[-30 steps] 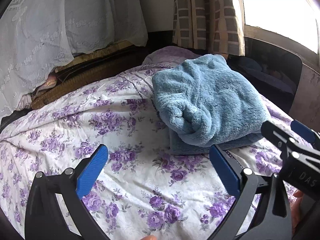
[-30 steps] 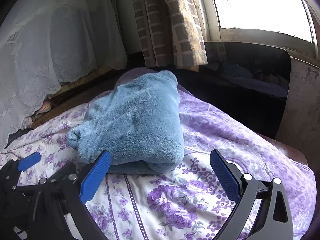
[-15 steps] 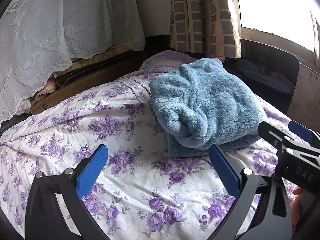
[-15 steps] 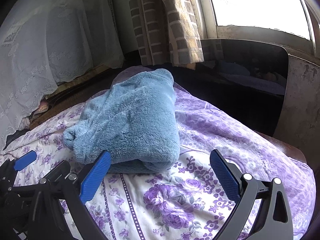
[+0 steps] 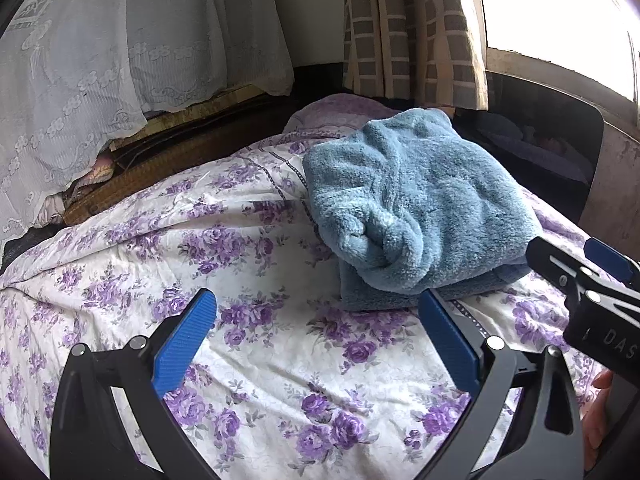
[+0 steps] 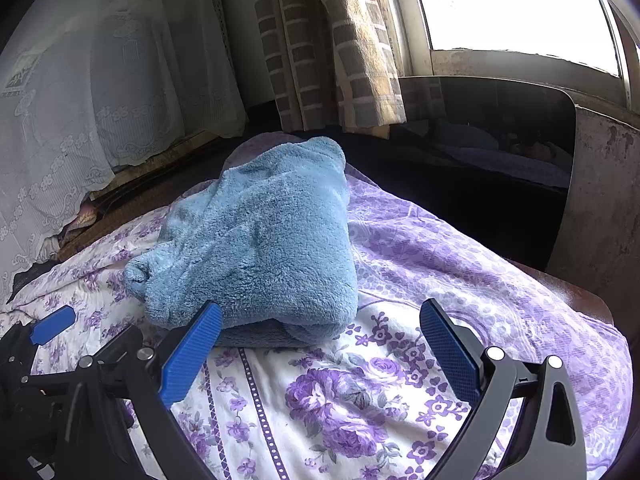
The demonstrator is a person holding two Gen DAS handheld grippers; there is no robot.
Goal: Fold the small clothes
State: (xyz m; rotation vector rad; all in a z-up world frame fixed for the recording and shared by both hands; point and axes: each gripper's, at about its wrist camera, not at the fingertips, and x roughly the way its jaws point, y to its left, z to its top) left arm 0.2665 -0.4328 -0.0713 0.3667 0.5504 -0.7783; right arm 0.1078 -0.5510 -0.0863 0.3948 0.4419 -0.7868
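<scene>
A fluffy blue garment [image 5: 416, 204] lies folded into a thick bundle on the purple-flowered bedspread [image 5: 248, 264]. In the right wrist view the same blue garment [image 6: 264, 240] sits just beyond the fingers. My left gripper [image 5: 318, 332] hovers open above the bedspread, short of the bundle's near edge, with nothing between its blue pads. My right gripper [image 6: 320, 340] is open too, its left pad [image 6: 192, 352] in front of the bundle's near left corner. The right gripper [image 5: 592, 276] shows at the right edge of the left wrist view.
A white lace cloth [image 5: 120, 60] hangs over stacked things at the back left. A checked curtain [image 5: 412, 28] and a bright window [image 6: 512, 4] stand behind the bed. A dark panel [image 6: 488, 140] and a wall [image 6: 600, 200] bound the right side.
Both grippers have drawn back a little from the blue garment, which looks slightly farther and higher in the views. The garment itself has not moved.
</scene>
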